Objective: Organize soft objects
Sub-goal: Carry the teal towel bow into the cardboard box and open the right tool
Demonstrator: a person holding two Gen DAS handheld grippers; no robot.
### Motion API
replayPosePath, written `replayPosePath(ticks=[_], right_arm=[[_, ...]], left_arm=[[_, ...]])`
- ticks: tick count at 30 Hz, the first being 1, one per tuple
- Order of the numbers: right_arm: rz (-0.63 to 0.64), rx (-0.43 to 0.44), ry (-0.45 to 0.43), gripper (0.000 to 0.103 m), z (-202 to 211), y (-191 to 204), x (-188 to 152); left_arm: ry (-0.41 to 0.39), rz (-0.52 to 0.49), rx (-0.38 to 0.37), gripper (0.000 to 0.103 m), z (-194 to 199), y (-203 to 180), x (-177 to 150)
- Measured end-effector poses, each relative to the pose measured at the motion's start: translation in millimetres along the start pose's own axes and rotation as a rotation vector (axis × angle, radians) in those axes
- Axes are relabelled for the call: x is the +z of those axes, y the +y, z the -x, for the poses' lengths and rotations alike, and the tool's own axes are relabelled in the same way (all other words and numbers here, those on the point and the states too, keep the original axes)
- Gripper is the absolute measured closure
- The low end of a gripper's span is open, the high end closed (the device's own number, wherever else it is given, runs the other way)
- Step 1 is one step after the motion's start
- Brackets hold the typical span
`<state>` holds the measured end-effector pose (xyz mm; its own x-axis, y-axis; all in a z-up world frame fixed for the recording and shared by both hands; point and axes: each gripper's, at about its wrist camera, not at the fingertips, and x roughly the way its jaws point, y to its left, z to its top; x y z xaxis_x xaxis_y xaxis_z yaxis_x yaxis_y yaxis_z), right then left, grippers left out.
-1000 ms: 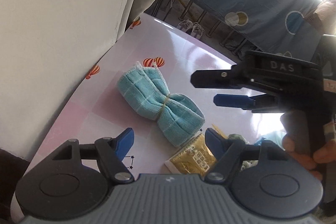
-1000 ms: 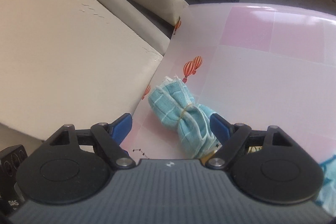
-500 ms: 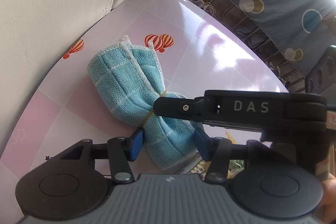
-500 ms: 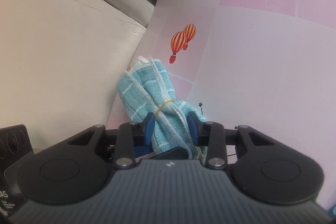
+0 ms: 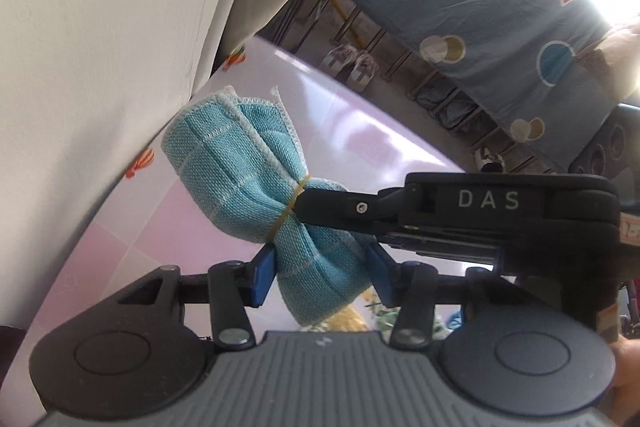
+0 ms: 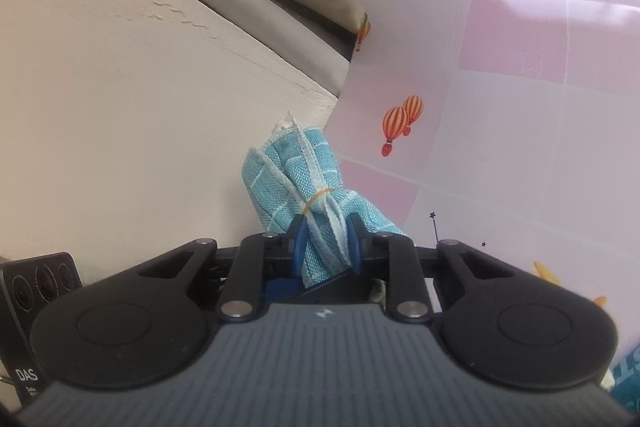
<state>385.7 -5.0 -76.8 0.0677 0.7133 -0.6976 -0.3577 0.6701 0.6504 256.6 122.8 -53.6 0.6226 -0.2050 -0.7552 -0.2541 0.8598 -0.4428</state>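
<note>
Teal woven cloth bundle point(image 5: 256, 179), tied at the waist with a rubber band point(image 5: 294, 203), sits lifted over the pink table point(image 5: 152, 227). Left gripper point(image 5: 320, 269) has just been closing and clamps the near lobe; right gripper point(image 6: 326, 241) pinches beside the band, probably to steady it. Only the left view shows both claws.
</note>
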Motion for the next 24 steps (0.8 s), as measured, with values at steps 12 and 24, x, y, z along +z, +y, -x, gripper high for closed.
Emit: replayPosePath(ticks=[12, 24], right_arm=[[-0.01, 0.04, -0.174, 0.083, 157, 22, -59], [-0.237, -0.055, -0.436, 0.083, 390, -82, -197]], left_arm=[[-0.066, -0.188, -0.143, 0.053, 87, -111, -39], [0.088, -0.517, -0.411, 0.053, 74, -301, -139]])
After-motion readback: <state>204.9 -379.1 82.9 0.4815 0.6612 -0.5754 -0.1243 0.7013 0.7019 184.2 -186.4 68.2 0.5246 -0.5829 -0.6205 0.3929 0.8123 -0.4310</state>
